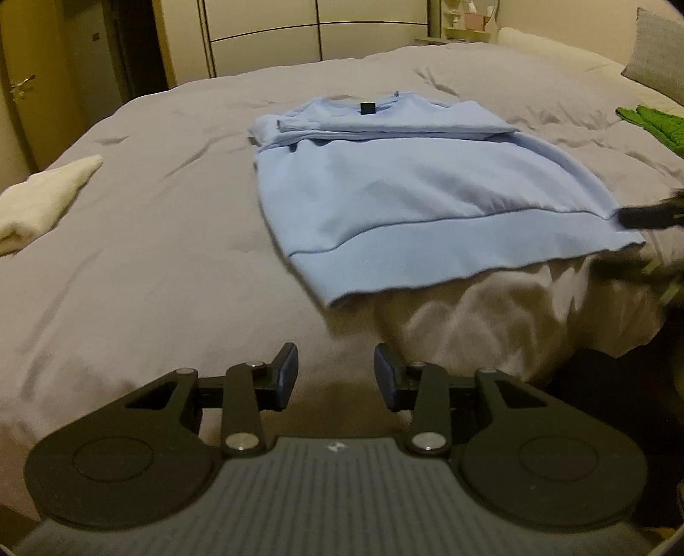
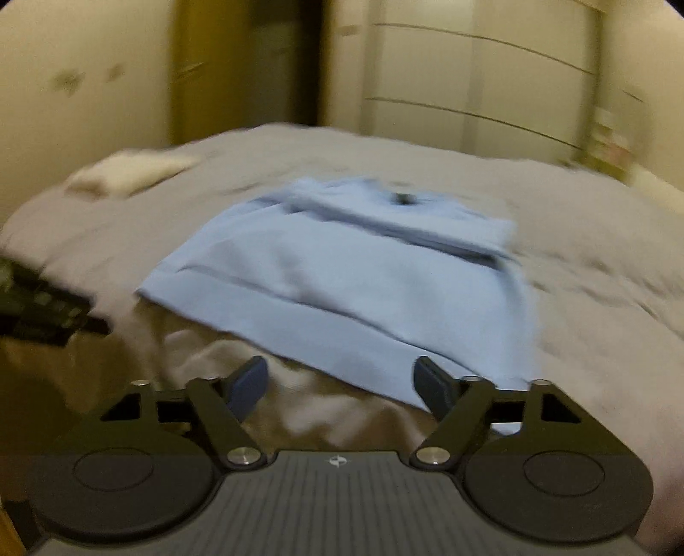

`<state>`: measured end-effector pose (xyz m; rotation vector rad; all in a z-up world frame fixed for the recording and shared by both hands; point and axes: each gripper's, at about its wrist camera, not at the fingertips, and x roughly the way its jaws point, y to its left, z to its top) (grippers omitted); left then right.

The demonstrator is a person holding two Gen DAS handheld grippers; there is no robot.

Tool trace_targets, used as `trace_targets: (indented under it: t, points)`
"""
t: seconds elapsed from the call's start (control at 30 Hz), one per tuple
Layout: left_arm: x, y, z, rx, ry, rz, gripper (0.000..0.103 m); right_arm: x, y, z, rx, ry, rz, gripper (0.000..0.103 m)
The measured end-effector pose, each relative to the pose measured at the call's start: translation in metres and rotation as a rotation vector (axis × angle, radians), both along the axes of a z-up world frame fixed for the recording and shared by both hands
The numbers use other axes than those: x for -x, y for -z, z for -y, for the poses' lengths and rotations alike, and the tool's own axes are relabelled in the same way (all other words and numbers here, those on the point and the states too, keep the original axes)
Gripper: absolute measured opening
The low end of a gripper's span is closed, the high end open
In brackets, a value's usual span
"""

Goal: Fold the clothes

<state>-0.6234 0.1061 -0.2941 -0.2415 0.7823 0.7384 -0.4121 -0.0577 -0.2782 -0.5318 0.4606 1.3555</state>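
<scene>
Light-blue sweatshirt (image 1: 410, 188) flat on grey bedspread (image 1: 149, 239), sleeves folded across the chest, hem at the bed's near edge. Left gripper (image 1: 335, 376) short of the hem, over bare spread, parted, holding nothing. Right gripper (image 2: 340, 382) at the hem, wide apart, empty, blurred. White towel (image 1: 38, 201) well to one side, green garment (image 1: 654, 124) to the other.

A wide bed under a wrinkled grey cover (image 1: 149, 239) fills the frame. A grey pillow (image 1: 658, 55) sits at upper right. Cream panelled wardrobe doors (image 1: 316, 38) stand along the top centre. A yellowish door with a metal handle (image 1: 21, 87) occupies the upper left.
</scene>
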Motion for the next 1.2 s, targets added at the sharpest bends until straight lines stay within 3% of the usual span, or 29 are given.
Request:
trace_targets:
  t: [0.17, 0.23, 0.3, 0.33, 0.37, 0.43, 0.63, 0.8, 0.83, 0.87, 0.9, 1.0, 1.13, 1.2]
  points:
    - [-0.009, 0.010, -0.018, 0.049, -0.002, 0.018, 0.035, 0.043, 0.036, -0.057, 0.071, -0.229, 0.190, 0.065]
    - [-0.011, 0.012, -0.022, 0.060, -0.005, 0.021, 0.034, 0.054, 0.051, -0.071, 0.089, -0.278, 0.285, 0.055]
    - [-0.013, 0.012, -0.025, 0.070, -0.005, 0.040, 0.034, 0.051, 0.054, -0.083, 0.088, -0.291, 0.308, 0.014]
    - [-0.013, 0.012, -0.026, 0.077, -0.009, 0.057, 0.034, 0.047, 0.053, -0.088, 0.079, -0.292, 0.305, 0.006]
    - [-0.013, 0.012, -0.028, 0.088, -0.017, 0.078, 0.034, 0.039, 0.043, -0.090, 0.043, -0.271, 0.244, 0.000]
    - [-0.014, 0.012, -0.032, 0.118, -0.043, 0.124, 0.034, 0.022, 0.024, -0.092, -0.026, -0.230, 0.129, 0.000]
    - [-0.007, 0.004, -0.047, 0.216, -0.122, 0.311, 0.036, -0.010, -0.005, -0.104, -0.101, -0.146, -0.031, 0.000]
    - [-0.017, 0.005, -0.055, 0.246, -0.165, 0.342, 0.039, -0.028, -0.015, -0.111, -0.120, -0.111, -0.123, 0.000]
    - [-0.020, 0.006, -0.059, 0.262, -0.172, 0.352, 0.036, -0.031, -0.017, -0.111, -0.123, -0.106, -0.136, 0.000]
    - [-0.022, 0.007, -0.061, 0.274, -0.179, 0.353, 0.018, -0.034, -0.018, -0.112, -0.126, -0.100, -0.148, 0.000]
    - [-0.022, 0.005, -0.062, 0.269, -0.185, 0.350, 0.009, -0.037, -0.020, -0.113, -0.129, -0.096, -0.159, 0.000]
    - [-0.015, -0.014, -0.059, 0.210, -0.193, 0.348, 0.006, -0.036, -0.024, -0.113, -0.136, -0.099, -0.162, 0.000]
    - [0.019, -0.069, -0.055, 0.120, -0.148, 0.420, 0.004, -0.028, -0.029, -0.110, -0.140, -0.115, -0.115, 0.000]
    - [0.029, -0.084, -0.058, 0.080, -0.146, 0.399, 0.000, -0.024, -0.031, -0.108, -0.146, -0.133, -0.087, 0.000]
